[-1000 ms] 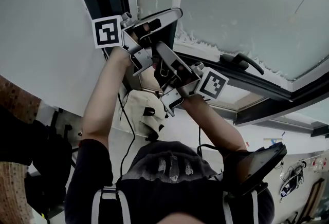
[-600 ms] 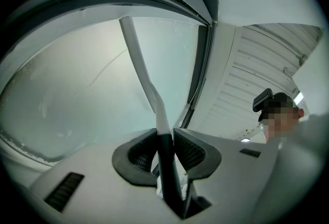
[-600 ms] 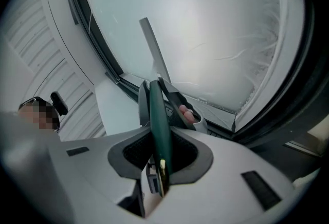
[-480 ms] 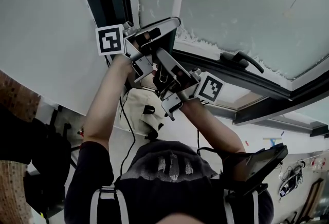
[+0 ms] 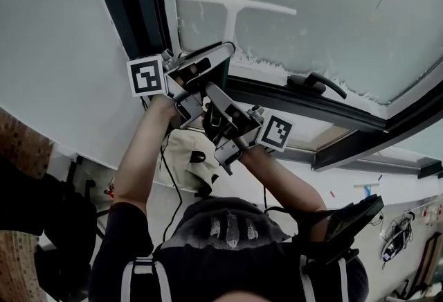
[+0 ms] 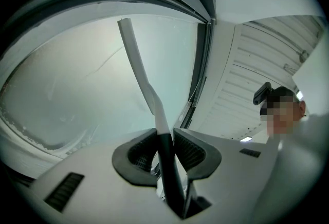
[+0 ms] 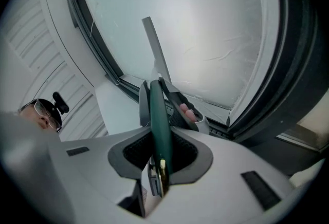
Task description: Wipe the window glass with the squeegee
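Observation:
The squeegee (image 5: 232, 8) has a white T-shaped blade on a white neck, pressed to the window glass (image 5: 332, 10) near its left frame. My left gripper (image 5: 216, 55) is shut on the dark handle just below the neck. Lower on that same handle my right gripper (image 5: 211, 94) is also shut. In the left gripper view the handle (image 6: 165, 152) is pinched between the pads, and the white neck (image 6: 140, 71) rises over the glass (image 6: 72, 84). The right gripper view shows the green handle (image 7: 159, 125) clamped in my right gripper (image 7: 160, 148), with the left gripper (image 7: 177, 102) ahead.
A dark window frame (image 5: 131, 10) runs beside the squeegee, with a white wall (image 5: 55, 58) left of it. A black window handle (image 5: 318, 82) sits on the lower frame. White residue (image 5: 277, 61) lines the glass's bottom edge. A black device (image 5: 342, 221) is at the person's side.
Both grippers have drawn the squeegee down the glass toward the lower frame. The grips on the handle have not changed.

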{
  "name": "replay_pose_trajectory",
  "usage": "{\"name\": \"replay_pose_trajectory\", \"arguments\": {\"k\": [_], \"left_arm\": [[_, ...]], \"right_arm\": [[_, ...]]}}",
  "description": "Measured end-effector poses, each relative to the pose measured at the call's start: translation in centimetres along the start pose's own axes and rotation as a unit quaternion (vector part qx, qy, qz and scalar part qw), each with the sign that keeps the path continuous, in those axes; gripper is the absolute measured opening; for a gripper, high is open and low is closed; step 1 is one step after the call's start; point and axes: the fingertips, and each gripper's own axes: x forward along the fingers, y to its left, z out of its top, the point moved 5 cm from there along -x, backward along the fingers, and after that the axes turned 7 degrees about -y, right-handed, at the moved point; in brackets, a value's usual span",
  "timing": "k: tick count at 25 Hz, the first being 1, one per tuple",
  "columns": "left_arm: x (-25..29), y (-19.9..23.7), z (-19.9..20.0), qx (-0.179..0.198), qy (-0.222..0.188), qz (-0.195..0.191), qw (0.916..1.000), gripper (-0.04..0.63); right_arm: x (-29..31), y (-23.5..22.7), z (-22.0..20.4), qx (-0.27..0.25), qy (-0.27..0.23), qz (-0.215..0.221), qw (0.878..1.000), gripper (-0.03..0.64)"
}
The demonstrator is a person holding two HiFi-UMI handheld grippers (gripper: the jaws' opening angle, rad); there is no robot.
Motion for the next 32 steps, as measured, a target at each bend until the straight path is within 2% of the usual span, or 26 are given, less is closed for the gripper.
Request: {"name": "replay_pose_trajectory", "arguments": {"k": [8,13,21,24,27,32], "left_arm": [[1.7,-1.1,-1.6,0.023,-0.007,-0.029,0.9993,0.106],[6.3,-2.7,-3.8,0.063,0.021,-0.04,0.997,0.106],[15.7,-4.3,-6.0,0.096,0.055,-0.076,0.9909,0.106],[19.2,-5.4,-5.4,0.128,0.059,-0.09,0.9859,0.106],[22.7,-6.1,-3.3,0.158,0.054,-0.087,0.9822,0.106],[26.2,-7.3,-0.7,0.165,0.046,-0.097,0.9804,0.106]], "right_arm": [[-2.1,1.8,1.4,-0.044,0.009,0.015,0.999,0.074],[-5.1,4.2,4.7,-0.088,-0.007,0.03,0.996,0.073],[-8.2,7.8,12.4,-0.133,-0.022,0.055,0.989,0.074],[-8.2,9.4,15.9,-0.162,-0.005,0.071,0.984,0.072],[-6.7,11.1,19.6,-0.169,0.014,0.089,0.981,0.074],[-4.0,12.9,22.8,-0.16,0.022,0.115,0.98,0.074]]}}
